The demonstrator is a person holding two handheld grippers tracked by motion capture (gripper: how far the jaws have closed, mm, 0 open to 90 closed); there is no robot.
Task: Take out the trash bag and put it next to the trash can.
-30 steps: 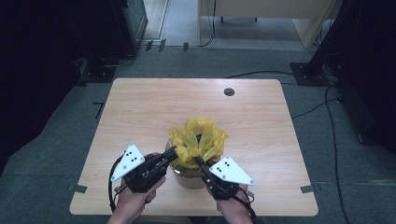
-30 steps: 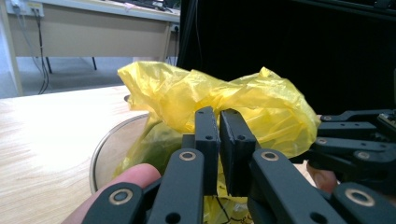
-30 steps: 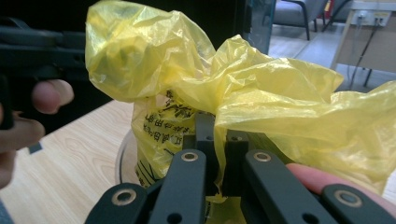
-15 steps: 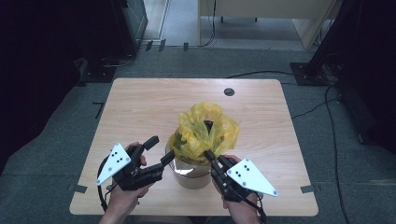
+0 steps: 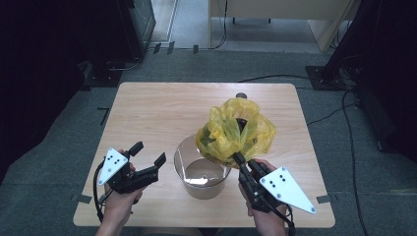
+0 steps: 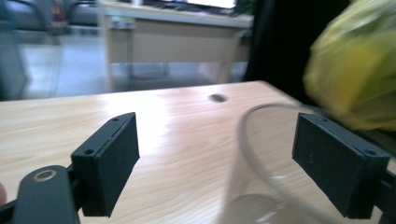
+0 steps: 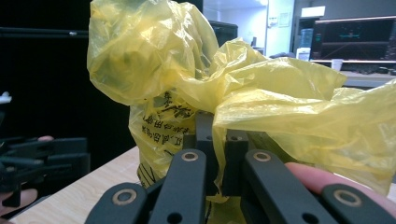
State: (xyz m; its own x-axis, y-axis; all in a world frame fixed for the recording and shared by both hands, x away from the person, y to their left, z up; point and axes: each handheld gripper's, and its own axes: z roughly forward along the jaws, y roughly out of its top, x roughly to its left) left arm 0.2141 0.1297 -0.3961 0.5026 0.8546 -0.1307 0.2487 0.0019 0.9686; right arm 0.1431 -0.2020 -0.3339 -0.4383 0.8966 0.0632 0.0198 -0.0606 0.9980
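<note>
On the table (image 5: pixel 147 113) the left gripper (image 5: pixel 147 158) hangs with its jaws just spread wide and nothing between them, left of the clear tub (image 5: pixel 201 172) – while to the right the right gripper (image 5: pixel 236 158), pressed together, pinches the yellow bag (image 5: pixel 236 130) above the tub's far rim.

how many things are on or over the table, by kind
yellow plastic bag: 1
clear round container: 1
claw: 2, left claw open and holding nothing, right claw shut on the bag
total: 4
</note>
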